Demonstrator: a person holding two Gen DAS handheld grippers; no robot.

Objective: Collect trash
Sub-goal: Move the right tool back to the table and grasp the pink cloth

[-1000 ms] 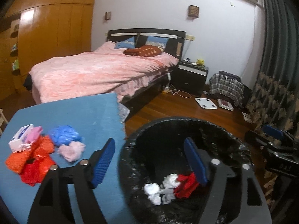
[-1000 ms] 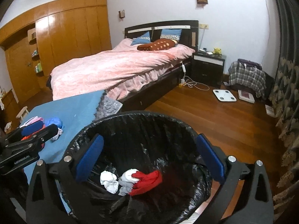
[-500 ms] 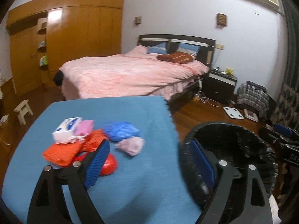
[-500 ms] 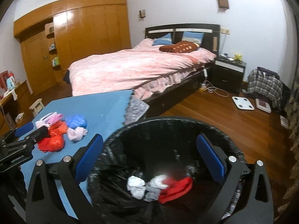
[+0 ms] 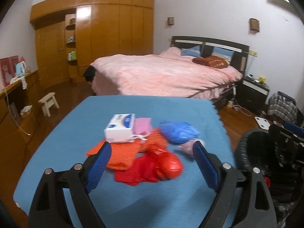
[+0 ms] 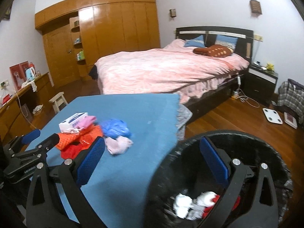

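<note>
A heap of trash lies on the blue table (image 5: 133, 195): a white box (image 5: 119, 128), a pink piece (image 5: 142, 126), orange netting (image 5: 121, 154), a red bag (image 5: 161, 168), a blue bag (image 5: 178, 132) and a pale pink wad (image 5: 187, 147). My left gripper (image 5: 151, 154) is open and empty, hovering just in front of the red bag. The black-lined bin (image 6: 252, 138) stands right of the table with white and red scraps (image 6: 191, 204) inside. My right gripper (image 6: 151, 153) is open and empty, above the table edge and the bin rim.
A pink-covered bed (image 5: 167, 74) stands behind the table, wooden wardrobes (image 5: 91, 38) at the back left. A small stool (image 5: 48, 103) and a desk (image 5: 11, 95) are at the left. A nightstand (image 6: 262, 79), a scale (image 6: 271, 115) and a plaid bag (image 6: 292, 93) are on the right.
Both grippers swung left, away from the bin. The left one went from over the bin to facing the trash heap. The right one now sees the table and the heap. Both stayed open.
</note>
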